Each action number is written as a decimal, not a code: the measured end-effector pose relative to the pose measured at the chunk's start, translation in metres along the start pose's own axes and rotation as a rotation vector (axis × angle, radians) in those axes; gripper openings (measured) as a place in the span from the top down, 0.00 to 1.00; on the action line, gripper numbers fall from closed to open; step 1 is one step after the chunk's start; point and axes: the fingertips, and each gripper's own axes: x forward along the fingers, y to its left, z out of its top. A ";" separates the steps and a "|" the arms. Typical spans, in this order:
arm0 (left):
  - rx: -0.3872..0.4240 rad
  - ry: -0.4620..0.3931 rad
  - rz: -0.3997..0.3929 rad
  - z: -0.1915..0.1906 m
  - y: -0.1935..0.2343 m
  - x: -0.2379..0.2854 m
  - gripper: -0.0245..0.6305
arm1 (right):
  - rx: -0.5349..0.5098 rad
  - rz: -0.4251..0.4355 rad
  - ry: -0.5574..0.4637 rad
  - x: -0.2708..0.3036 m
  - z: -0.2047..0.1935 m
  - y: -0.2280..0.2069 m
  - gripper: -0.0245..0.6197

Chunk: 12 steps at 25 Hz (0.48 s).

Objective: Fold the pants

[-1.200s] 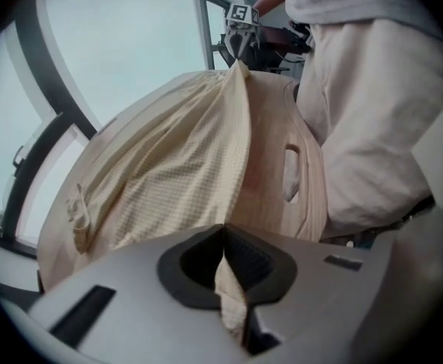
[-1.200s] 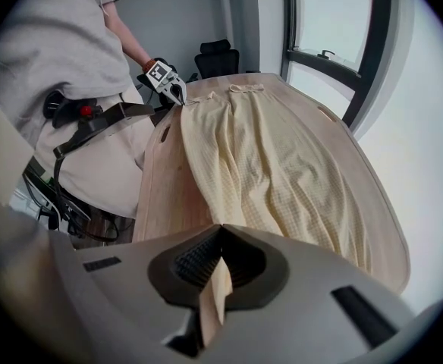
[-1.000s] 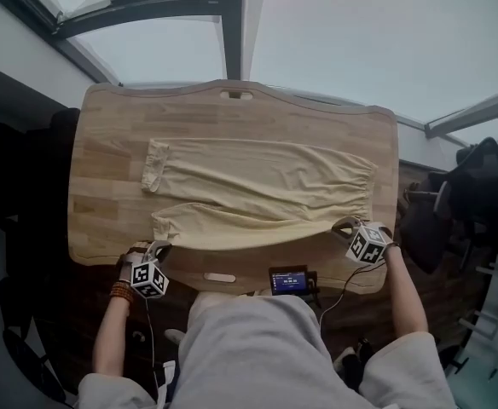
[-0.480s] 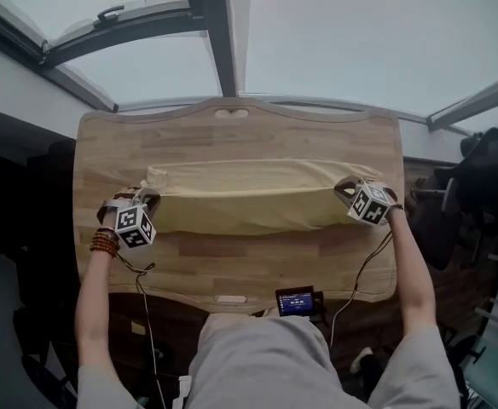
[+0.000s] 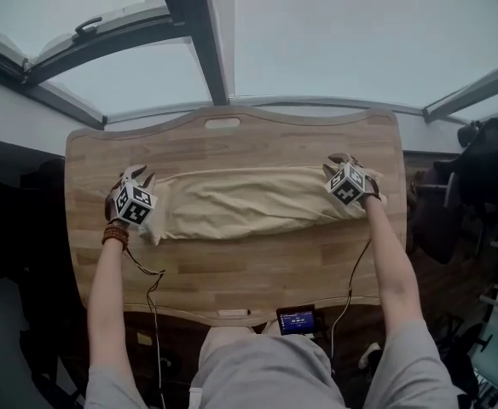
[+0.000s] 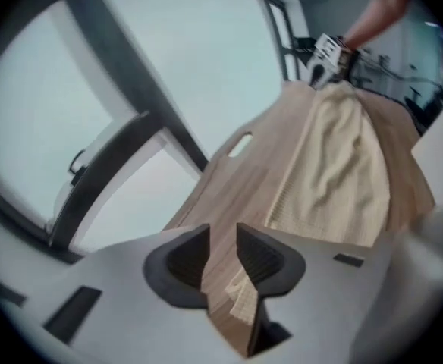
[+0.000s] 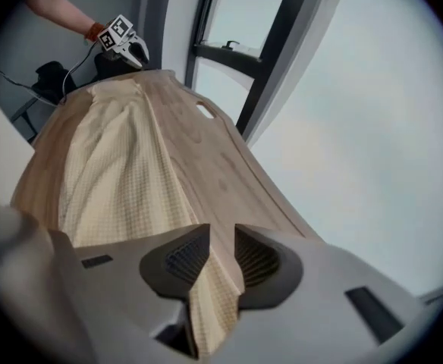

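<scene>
done: pants (image 5: pixel 249 203) lie leg over leg.
fingers: your left gripper (image 6: pixel 221 252) and right gripper (image 7: pixel 221 258) just opened narrowly, cloth between.
to do: crosswise folds.

This looks like an office or test room set up for recording, not a home. A pale wooden table (image 5: pixel 232 254) with handle cut-outs stands right against large windows (image 5: pixel 334 41) in dark metal frames (image 5: pixel 193 32), one with a latch handle (image 5: pixel 87 28). What look like dark office chairs (image 5: pixel 486 173) crowd the right side. A small lit screen device (image 5: pixel 298 320) sits at the table's near edge, and cables (image 5: pixel 151 284) trail over it.
</scene>
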 end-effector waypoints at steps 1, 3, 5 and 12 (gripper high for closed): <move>-0.106 -0.031 0.041 -0.004 0.009 -0.008 0.79 | 0.032 -0.038 -0.033 -0.007 -0.001 -0.001 0.79; -0.289 -0.067 0.080 -0.026 0.011 -0.024 0.79 | 0.092 -0.119 -0.082 -0.026 -0.018 0.005 0.79; -0.448 -0.072 0.048 -0.055 -0.012 -0.034 0.76 | 0.130 -0.196 -0.088 -0.047 -0.050 0.017 0.79; -0.626 0.083 -0.034 -0.145 -0.097 -0.017 0.62 | 0.336 -0.269 0.024 -0.070 -0.152 0.069 0.79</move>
